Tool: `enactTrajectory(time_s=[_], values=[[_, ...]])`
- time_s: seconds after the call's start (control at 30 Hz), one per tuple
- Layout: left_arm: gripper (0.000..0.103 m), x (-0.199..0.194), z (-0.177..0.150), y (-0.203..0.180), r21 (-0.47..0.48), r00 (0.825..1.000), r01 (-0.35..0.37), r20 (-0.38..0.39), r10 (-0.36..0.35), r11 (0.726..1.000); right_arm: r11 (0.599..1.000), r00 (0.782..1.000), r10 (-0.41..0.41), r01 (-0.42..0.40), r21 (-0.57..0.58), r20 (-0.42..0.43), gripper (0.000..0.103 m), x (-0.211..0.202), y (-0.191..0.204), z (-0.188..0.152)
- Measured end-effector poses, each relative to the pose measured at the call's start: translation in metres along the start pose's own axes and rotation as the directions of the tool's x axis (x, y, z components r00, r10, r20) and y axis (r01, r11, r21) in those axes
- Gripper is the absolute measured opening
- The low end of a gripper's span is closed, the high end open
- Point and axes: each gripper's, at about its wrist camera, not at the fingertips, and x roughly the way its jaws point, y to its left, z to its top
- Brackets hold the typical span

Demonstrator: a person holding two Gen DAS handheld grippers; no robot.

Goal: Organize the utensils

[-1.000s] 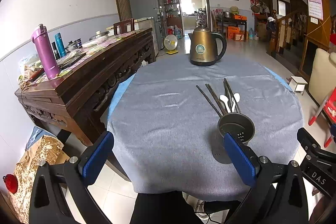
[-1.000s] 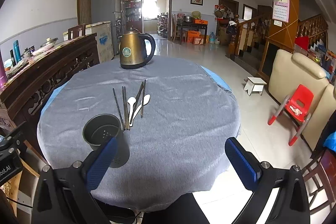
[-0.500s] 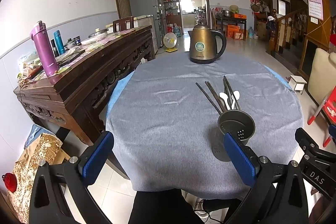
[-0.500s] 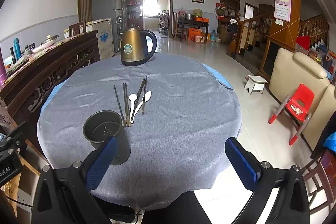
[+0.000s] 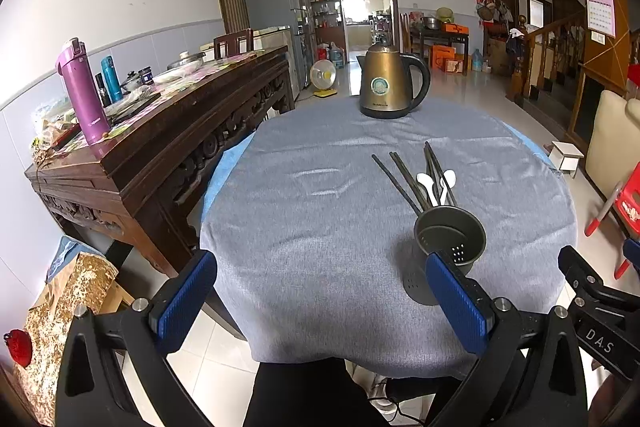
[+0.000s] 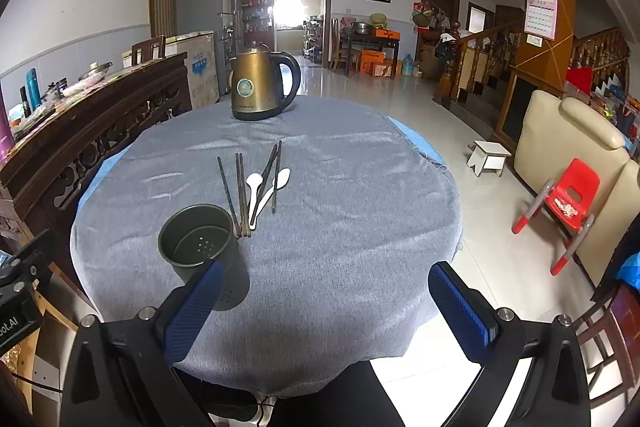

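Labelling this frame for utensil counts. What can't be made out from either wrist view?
- Chopsticks: near ends hidden behind the holder in the left wrist view; exact count is unclear where the pair beside the spoons crosses.
- Holder base: covered by the right gripper's fingertip in the right wrist view.
- Kettle label: too small to read.
- Table near edge: cut off by both grippers.
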Motion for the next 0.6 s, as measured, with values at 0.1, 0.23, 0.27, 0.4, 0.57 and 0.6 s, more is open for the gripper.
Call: enactTrajectory(time_s=[0.1, 0.23, 0.27, 0.4, 0.57, 0.6], values=[[0.103, 0.0015, -0.0011, -0.0005, -0.005, 1.0, 0.005, 0.002, -0.005, 1.0, 1.0, 1.0, -0.009, 0.008, -0.011, -0.017, 0.103, 0.0007, 0.0006, 0.0005], [0.103, 0.0019, -0.002, -0.0014, -0.01, 1.0, 0.012, -0.008, -0.012, 1.0, 1.0, 1.0, -0.014, 0.014, -0.017, -0.017, 0.103, 0.001, 0.0005, 0.001], [0.103, 0.002, -0.0021, -0.0015, -0.009, 1.0, 0.011, -0.006, -0.011, 1.0, 1.0, 1.0, -0.014, 0.013, -0.017, -0.017, 0.103, 0.0011, 0.0006, 0.0012], [0.103, 0.0021, -0.0024, -0.0017, -0.006, 1.0, 0.008, -0.003, -0.008, 1.0, 1.0, 1.0, -0.009, 0.009, -0.008, -0.01, 0.103, 0.0018, 0.0007, 0.0008], [0.103, 0.0044, -0.0039, -0.0029, -0.002, 1.0, 0.009, -0.009, -0.009, 1.0, 1.0, 1.0, -0.008, 0.008, -0.004, -0.009, 0.103, 0.0042, 0.0017, -0.0001], [0.103, 0.0058, -0.0034, -0.0029, 0.003, 1.0, 0.008, -0.013, -0.008, 1.0, 1.0, 1.0, -0.006, 0.006, -0.001, -0.01, 0.103, 0.0047, 0.001, -0.0002]])
